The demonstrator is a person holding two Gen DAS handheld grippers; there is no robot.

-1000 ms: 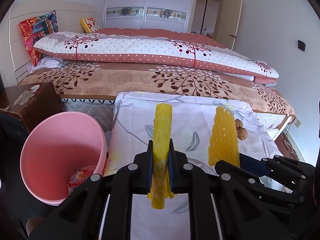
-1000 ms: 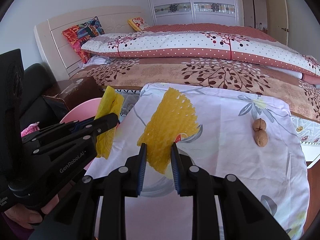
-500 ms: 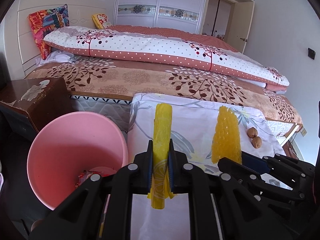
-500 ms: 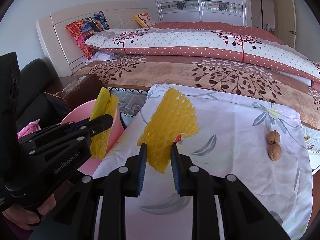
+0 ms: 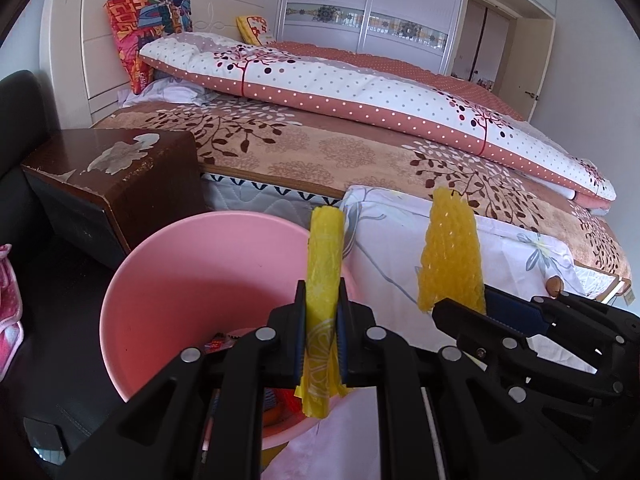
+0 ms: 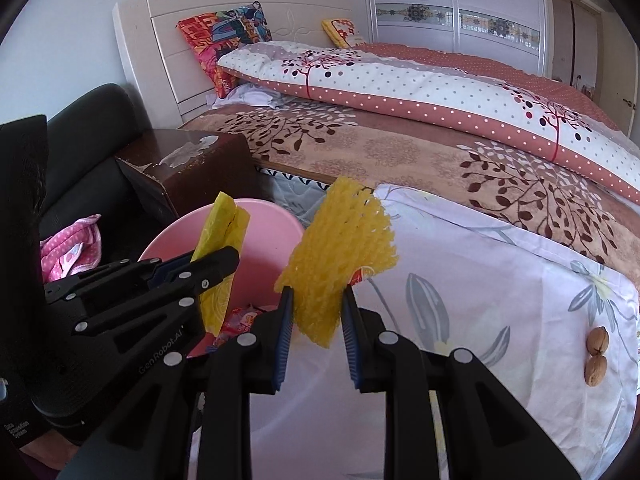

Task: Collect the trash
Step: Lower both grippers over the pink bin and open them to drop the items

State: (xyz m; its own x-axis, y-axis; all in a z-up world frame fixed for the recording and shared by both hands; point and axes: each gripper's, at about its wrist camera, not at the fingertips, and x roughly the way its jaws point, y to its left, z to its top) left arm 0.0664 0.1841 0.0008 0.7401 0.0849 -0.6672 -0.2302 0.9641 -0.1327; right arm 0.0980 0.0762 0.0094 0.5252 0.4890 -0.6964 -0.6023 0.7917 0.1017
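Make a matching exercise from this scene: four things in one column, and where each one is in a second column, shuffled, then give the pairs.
Things
1. yellow wrapper
2. yellow foam net
3. walnuts
4. pink bin

Places
A. lying on the floral cloth
B. clamped in the right gripper
C. on the floor beside the brown cabinet
D. clamped in the left gripper

Pairs: 1-D, 2-B, 3-A, 4-C

Two walnuts (image 6: 597, 354), one bin (image 5: 168, 280), perhaps two wrappers (image 6: 244, 318).
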